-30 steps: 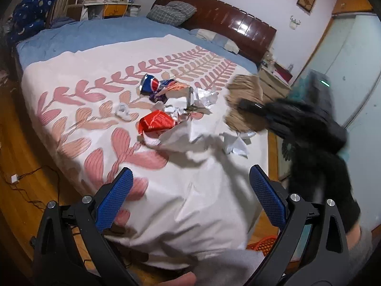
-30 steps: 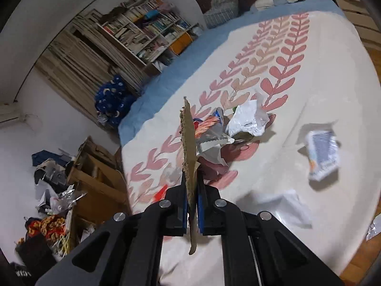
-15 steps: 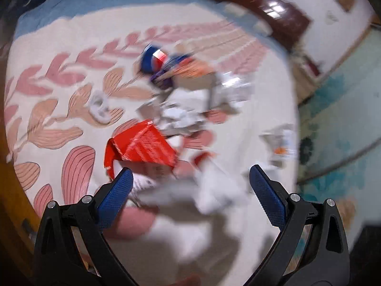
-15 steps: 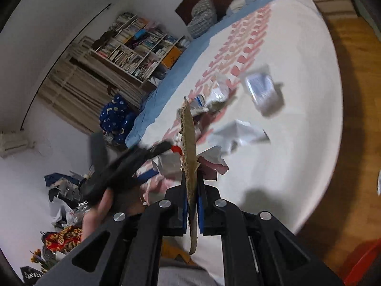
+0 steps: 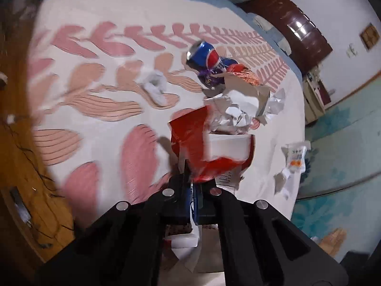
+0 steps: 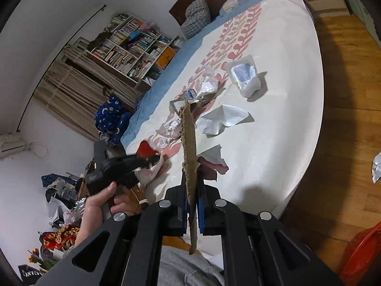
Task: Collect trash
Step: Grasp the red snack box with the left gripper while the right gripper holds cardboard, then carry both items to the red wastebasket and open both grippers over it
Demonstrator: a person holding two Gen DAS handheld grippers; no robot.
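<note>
My left gripper [image 5: 192, 186] is shut on a red and white wrapper [image 5: 209, 147] at the near edge of the trash pile on the bed; it also shows in the right wrist view [image 6: 152, 160]. Behind it lie crumpled paper [image 5: 234, 112], torn cardboard [image 5: 243, 88], a blue soda can [image 5: 204, 56] and a white tissue [image 5: 154, 87]. My right gripper [image 6: 191, 183] is shut on a brown cardboard piece [image 6: 189, 138], held upright above the bed's near edge.
A small plastic packet [image 5: 296, 158] lies near the bed's right edge. In the right wrist view a clear pouch [image 6: 245, 76] and white paper [image 6: 221, 119] lie on the bedspread [image 6: 273, 143]. A red basket [image 6: 364, 255] stands on the wooden floor. A bookshelf [image 6: 133, 50] is far back.
My left gripper has moved in over the pile and closed on the red and white wrapper. My right gripper has drawn back from the bed, still holding the cardboard.
</note>
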